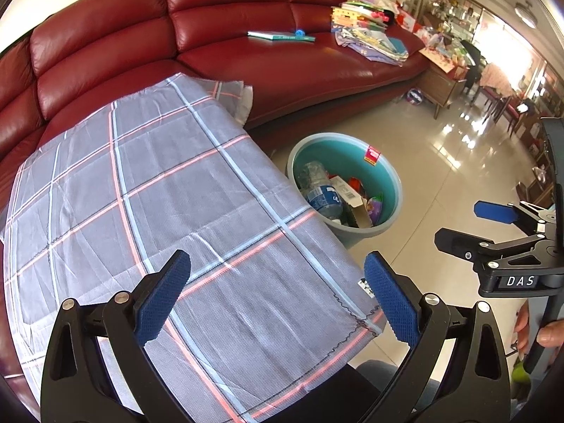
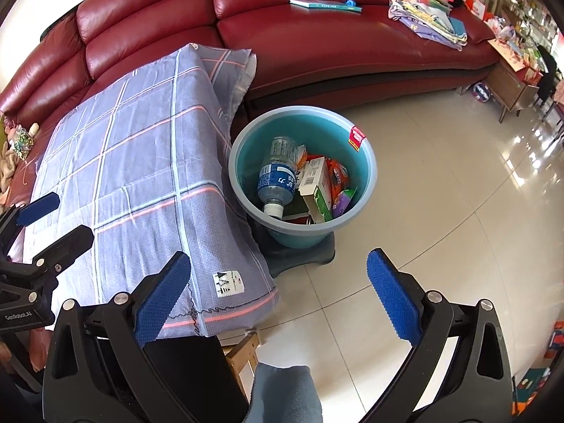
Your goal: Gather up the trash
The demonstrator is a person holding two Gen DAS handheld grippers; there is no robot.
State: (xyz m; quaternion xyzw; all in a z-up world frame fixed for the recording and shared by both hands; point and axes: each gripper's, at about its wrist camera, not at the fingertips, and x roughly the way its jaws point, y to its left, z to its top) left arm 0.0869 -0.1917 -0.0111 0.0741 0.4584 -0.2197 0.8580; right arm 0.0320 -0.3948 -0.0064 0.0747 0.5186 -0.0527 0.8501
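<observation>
Looking down from my right wrist, I see the bucket's point(image 2: 299, 172) whole inside: a plastic bottle point(image 2: 276, 179) lying cap-down, a cardboard carton point(image 2: 317, 187) and crinkled wrappers; my left wrist view catches only part of that pile. My left gripper point(image 1: 276, 296) is spread wide, holding nothing, above the checked woven cloth point(image 1: 169, 204). My right gripper point(image 2: 278, 296) is equally spread and empty, over the cloth's hemmed corner and glossy floor tiles point(image 2: 440, 194). A red leather sofa point(image 2: 317, 35) curves behind.
</observation>
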